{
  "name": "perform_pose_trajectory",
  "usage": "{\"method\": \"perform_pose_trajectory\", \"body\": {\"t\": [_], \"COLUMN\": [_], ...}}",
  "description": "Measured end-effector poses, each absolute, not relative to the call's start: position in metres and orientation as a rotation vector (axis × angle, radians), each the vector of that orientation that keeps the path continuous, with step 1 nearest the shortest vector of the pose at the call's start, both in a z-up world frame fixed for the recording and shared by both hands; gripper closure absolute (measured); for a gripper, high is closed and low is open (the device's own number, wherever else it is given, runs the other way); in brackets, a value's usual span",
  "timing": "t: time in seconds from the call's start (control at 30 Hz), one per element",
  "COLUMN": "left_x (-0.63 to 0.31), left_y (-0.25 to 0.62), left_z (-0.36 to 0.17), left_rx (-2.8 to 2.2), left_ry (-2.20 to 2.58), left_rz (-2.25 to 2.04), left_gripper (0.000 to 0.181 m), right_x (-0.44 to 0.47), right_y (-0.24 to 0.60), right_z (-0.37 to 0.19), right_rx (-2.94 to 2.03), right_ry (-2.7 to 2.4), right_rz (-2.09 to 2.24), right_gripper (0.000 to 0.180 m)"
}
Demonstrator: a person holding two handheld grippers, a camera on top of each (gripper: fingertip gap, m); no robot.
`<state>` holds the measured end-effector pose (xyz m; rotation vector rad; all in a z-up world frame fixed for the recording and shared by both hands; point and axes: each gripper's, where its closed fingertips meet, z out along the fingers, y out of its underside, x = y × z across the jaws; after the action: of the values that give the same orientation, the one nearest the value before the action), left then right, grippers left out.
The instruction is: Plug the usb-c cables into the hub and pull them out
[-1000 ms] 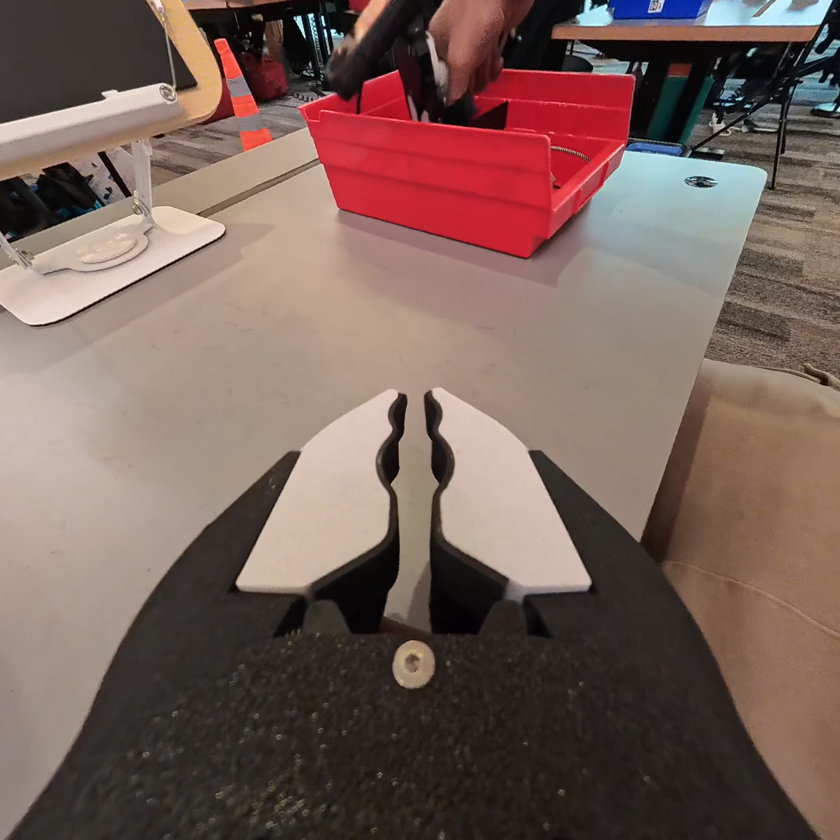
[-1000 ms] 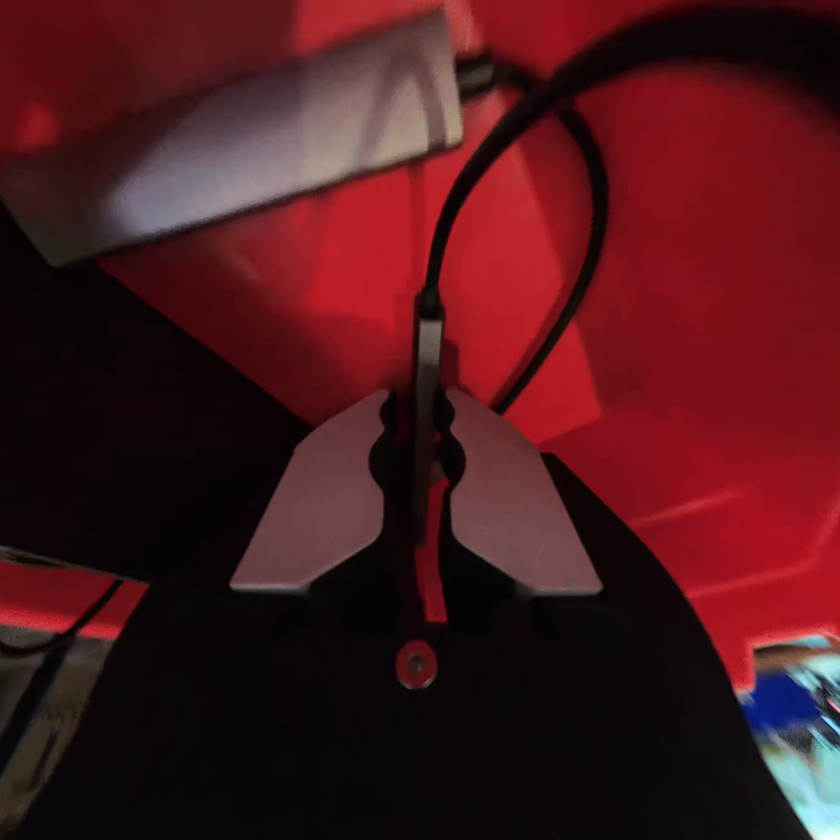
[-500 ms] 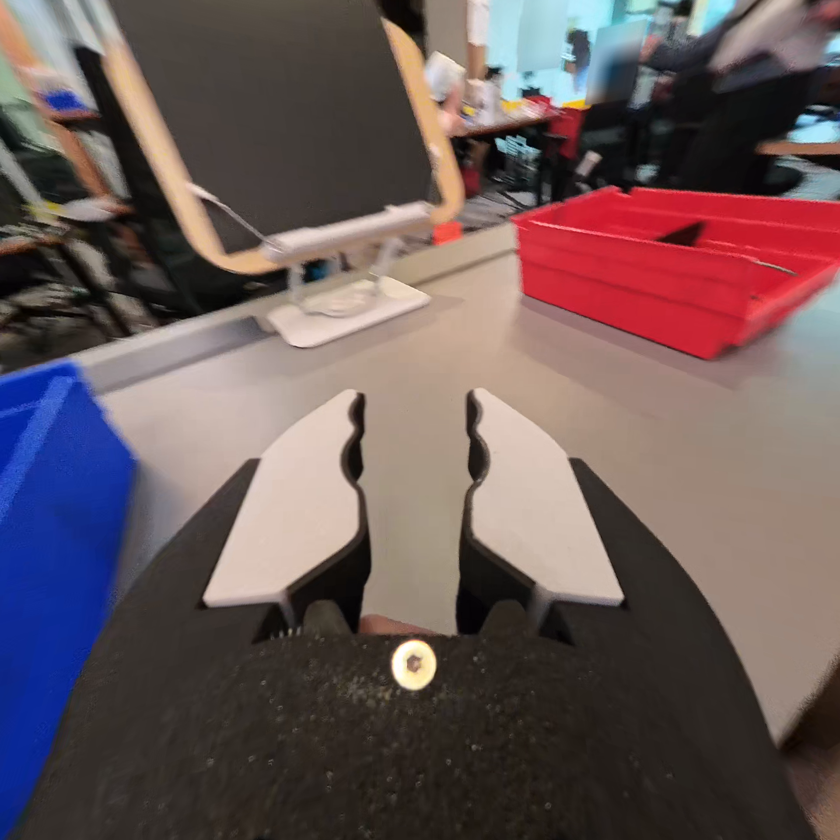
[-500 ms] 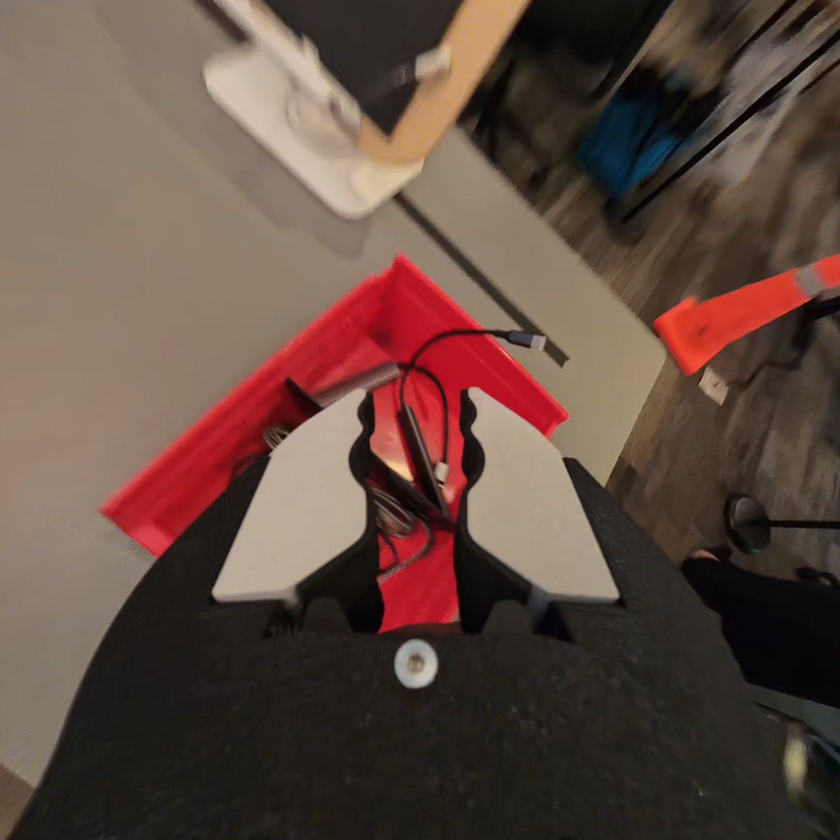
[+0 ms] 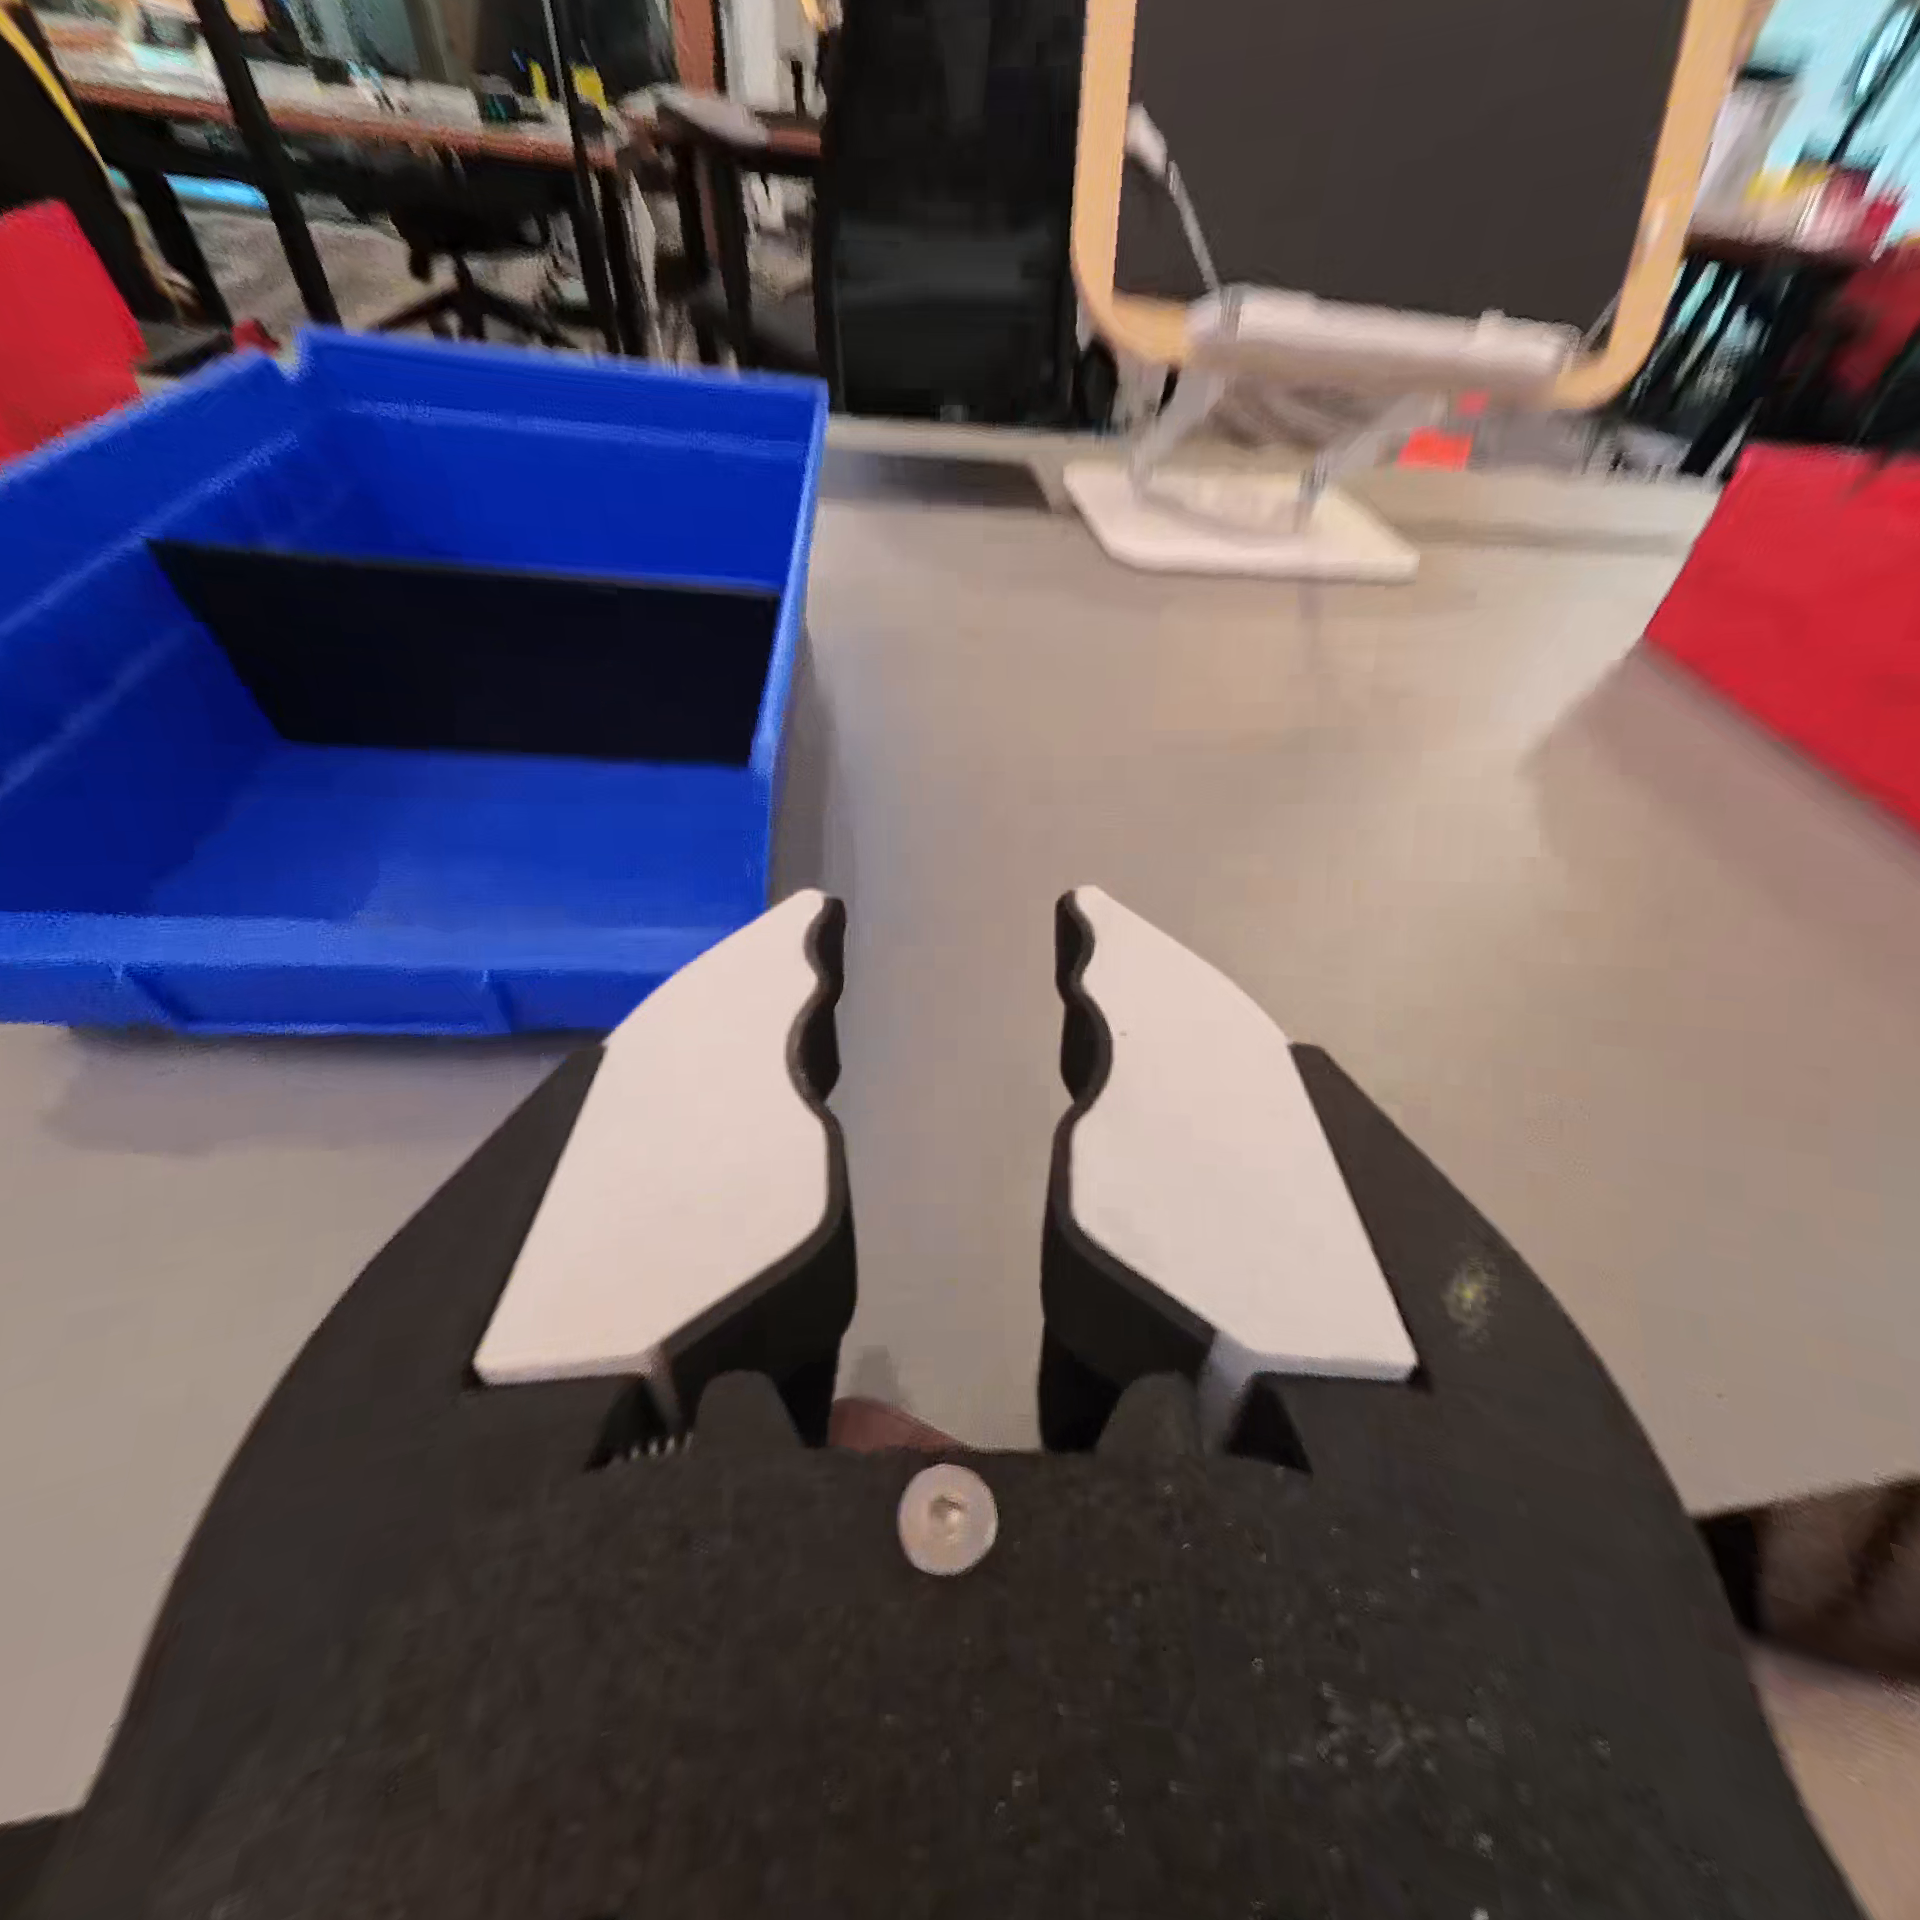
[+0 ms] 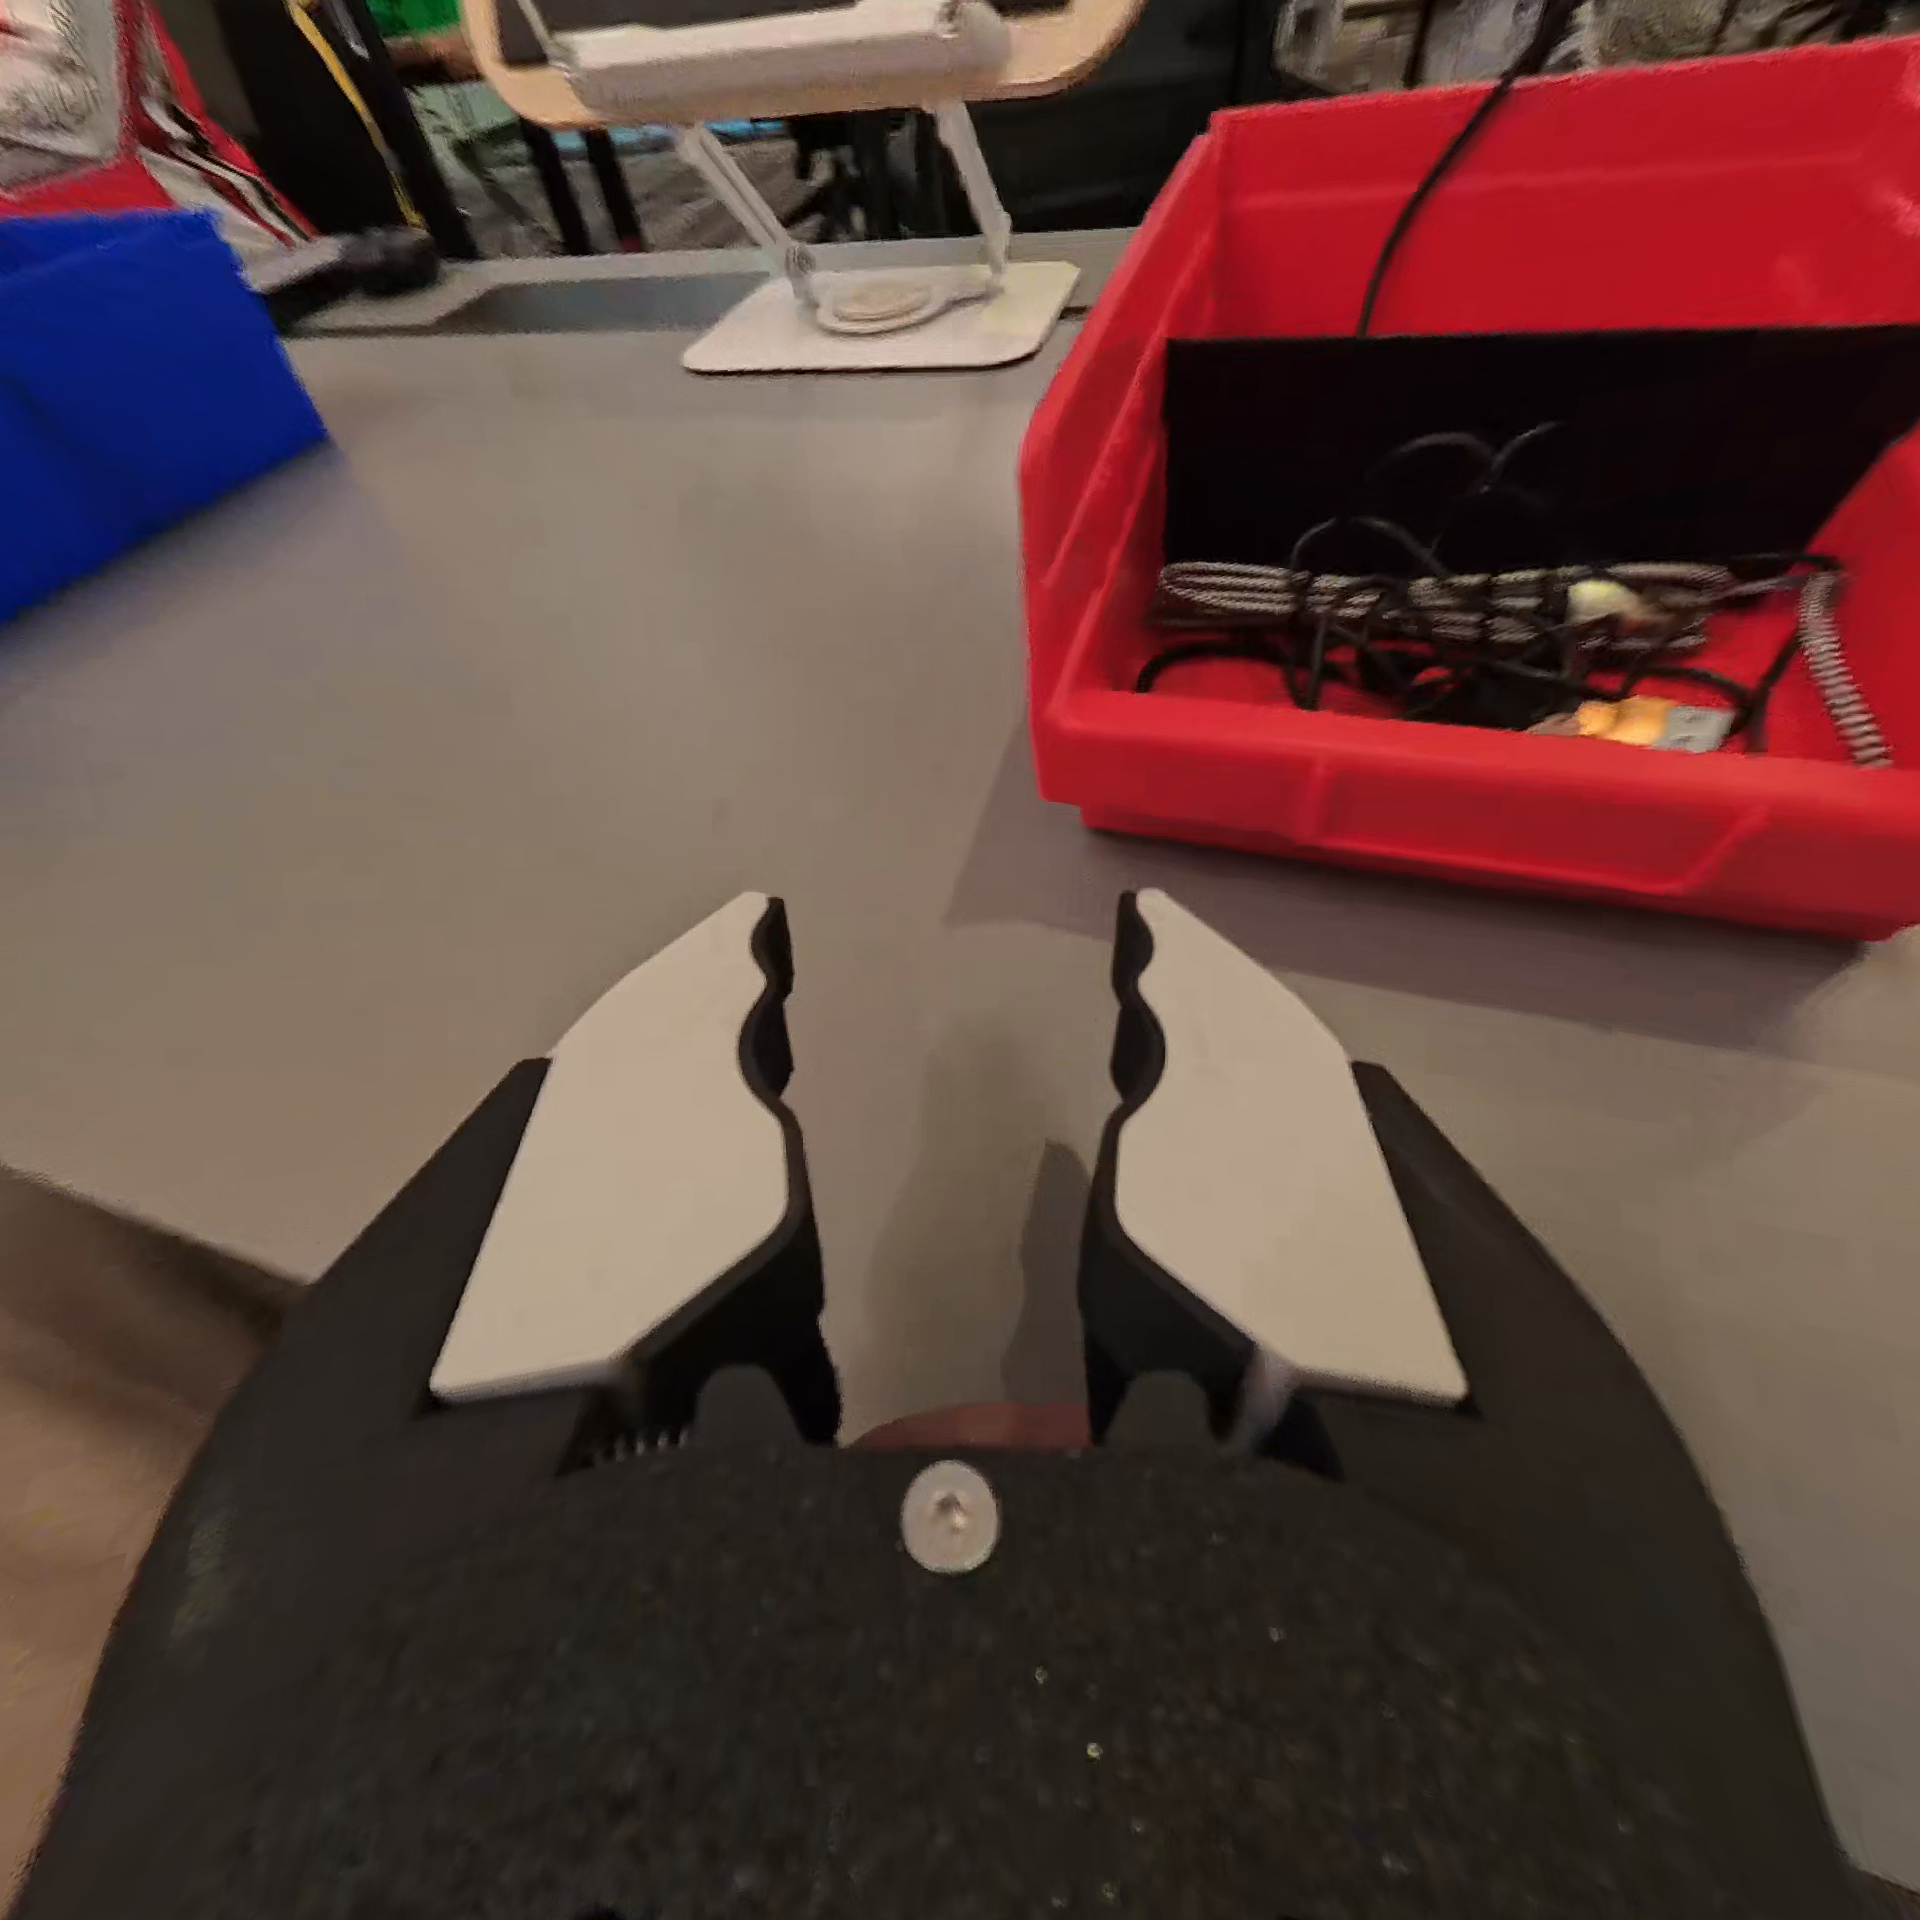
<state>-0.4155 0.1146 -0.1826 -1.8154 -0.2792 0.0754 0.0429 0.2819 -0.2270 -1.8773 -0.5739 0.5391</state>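
Tools both empty at this frame. Left tool [image 5: 948, 925] had its jaws apart, nothing between them, hovering over bare bench [image 5: 1195, 810]. Right tool [image 6: 951, 920] likewise had its jaws spread, wider, with only bench surface showing in the gap.

Cables [image 6: 1455, 613] lay in a tangle in the near compartment of the red bin [image 6: 1403, 790], at about 2 o'clock from the right tool and well apart from it. Mix of thin black leads and a braided grey one; one black lead ran up over the black divider [image 6: 1558, 416] toward the back wall. A small grey block with orange marks [image 6: 1636, 722] sat near the front lip; possibly the hub, but too blurred to confirm. No connector seen mated to it.

Blue bin [image 5: 416, 727] stood at 10 o'clock from the left tool, its near compartment holding nothing visible. Tablet stand [image 5: 1247, 530] stood at 1 o'clock, at the far side of the bench.

Judgement: neither tool was engaged with cable or hub, so this was a pause between steps or the close of a cycle. Any next plug-in would call for the right tool to reach into the red bin and pinch a single connector clear of the tangle, with the left steadying the hub.

Writing: none legible in either view.
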Motion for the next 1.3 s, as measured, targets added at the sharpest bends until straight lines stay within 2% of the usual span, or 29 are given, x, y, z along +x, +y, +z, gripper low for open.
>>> {"method": "perform_pose_trajectory", "body": {"t": [0.23,0.47,0.97,1.3], "left_x": [-0.422,-0.413,-0.408,-0.424], "left_y": [0.124,0.117,0.104,0.075], "left_z": [-0.205,-0.205,-0.217,-0.215], "left_rx": [-1.901,-1.908,-1.961,-1.954], "left_ry": [-0.278,-0.243,-0.262,-0.292], "left_rz": [-0.005,0.03,-0.027,0.063], "left_gripper": [0.14,0.141,0.141,0.141], "right_x": [0.073,0.066,0.064,0.067], "right_y": [0.311,0.305,0.319,0.336], "right_z": [-0.226,-0.215,-0.226,-0.21], "right_rx": [-1.829,-1.81,-1.859,-1.815], "right_ry": [-0.648,-0.607,-0.606,-0.513], "right_rz": [0.28,0.407,0.359,0.377], "right_gripper": [0.123,0.128,0.13,0.133]}}
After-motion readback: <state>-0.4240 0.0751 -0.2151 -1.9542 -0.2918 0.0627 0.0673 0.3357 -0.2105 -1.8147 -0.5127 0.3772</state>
